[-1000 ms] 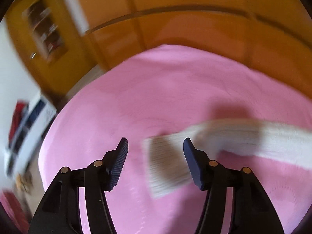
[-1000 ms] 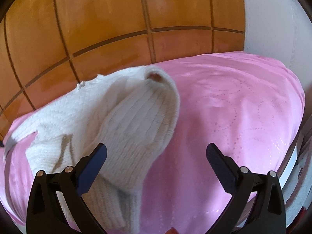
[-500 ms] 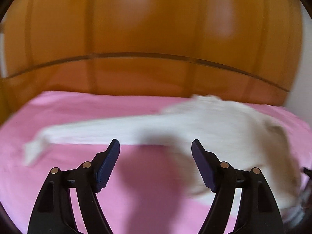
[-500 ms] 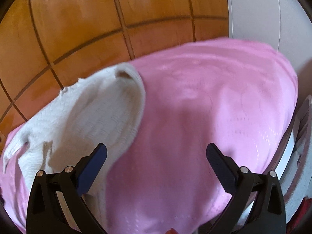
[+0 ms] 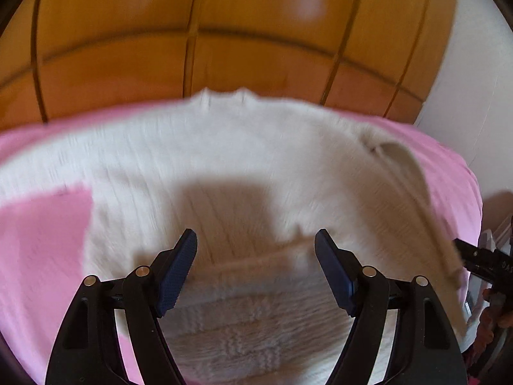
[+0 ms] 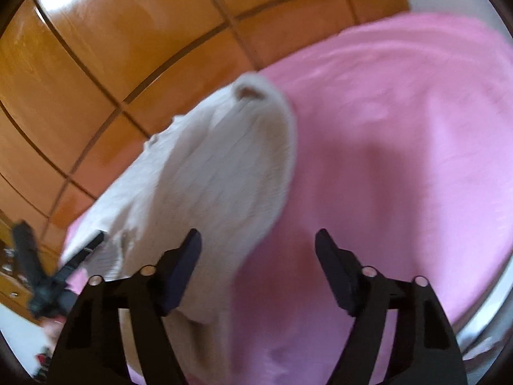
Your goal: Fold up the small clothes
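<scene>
A cream knitted sweater [image 5: 224,160] lies spread on a pink bedspread [image 5: 41,240]. Its right sleeve [image 5: 410,186] is folded in over the body. My left gripper [image 5: 256,256] is open and empty, hovering above the sweater's lower hem. In the right wrist view the sweater [image 6: 208,186] lies to the left with the folded sleeve on top. My right gripper [image 6: 258,256] is open and empty over the sweater's right edge and the pink bedspread [image 6: 400,160]. The left gripper [image 6: 35,276] shows at the far left of that view.
A wooden panelled headboard [image 5: 224,32] stands behind the bed, also in the right wrist view [image 6: 96,64]. A white wall [image 5: 474,80] is at the right. The bed's right edge [image 6: 487,288] drops off close to my right gripper.
My left gripper swung right from the outstretched left sleeve to above the sweater's body and hem. My right gripper shifted left toward the sweater and narrowed somewhat, still open.
</scene>
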Available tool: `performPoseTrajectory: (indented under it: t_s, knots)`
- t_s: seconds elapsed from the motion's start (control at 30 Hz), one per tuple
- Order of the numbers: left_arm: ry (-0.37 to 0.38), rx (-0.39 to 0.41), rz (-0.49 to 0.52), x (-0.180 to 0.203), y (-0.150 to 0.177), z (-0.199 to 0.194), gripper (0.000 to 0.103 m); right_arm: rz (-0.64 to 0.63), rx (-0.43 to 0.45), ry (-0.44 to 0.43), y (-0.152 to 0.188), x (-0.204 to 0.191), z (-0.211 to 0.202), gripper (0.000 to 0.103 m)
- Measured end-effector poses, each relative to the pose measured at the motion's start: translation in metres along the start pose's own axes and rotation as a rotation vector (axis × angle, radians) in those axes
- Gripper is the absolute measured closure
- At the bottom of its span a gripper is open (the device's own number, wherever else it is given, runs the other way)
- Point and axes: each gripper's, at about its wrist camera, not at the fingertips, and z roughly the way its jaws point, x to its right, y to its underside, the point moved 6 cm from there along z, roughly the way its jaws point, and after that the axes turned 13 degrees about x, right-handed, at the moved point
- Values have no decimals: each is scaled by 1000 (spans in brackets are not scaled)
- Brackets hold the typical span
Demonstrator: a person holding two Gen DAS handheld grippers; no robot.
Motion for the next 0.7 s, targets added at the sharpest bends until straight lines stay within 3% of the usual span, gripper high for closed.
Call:
performPoseTrajectory:
  t_s: [0.07,0.1,0.13,0.2,0.33,0.47,0.67,0.7]
  knots:
    - [-6,1,-23,-8,15,3,28,47,-32,-56,1,-7,14,40]
    - [2,22,-19,-4,19,-3,26,68,-52,-81,1,-9,21,52]
    - [16,28,-17,-3,19,-4,22,80,-68,-98,0,-11,25,58]
    - [17,21,-10,-2,20,-4,20,66,-120,-140,-1,-17,33,85]
    - [31,19,9,2,23,2,12,-90,-187,-132,-16,-22,35,90]
    - [35,27,5,1,24,3,12,-304,-185,0,-42,-8,31,96]
    - [42,34,-5,0,24,2,12,-590,-123,284,-109,33,32,96]
    - [42,34,-5,0,25,1,12,-658,-111,364,-125,44,37,96]
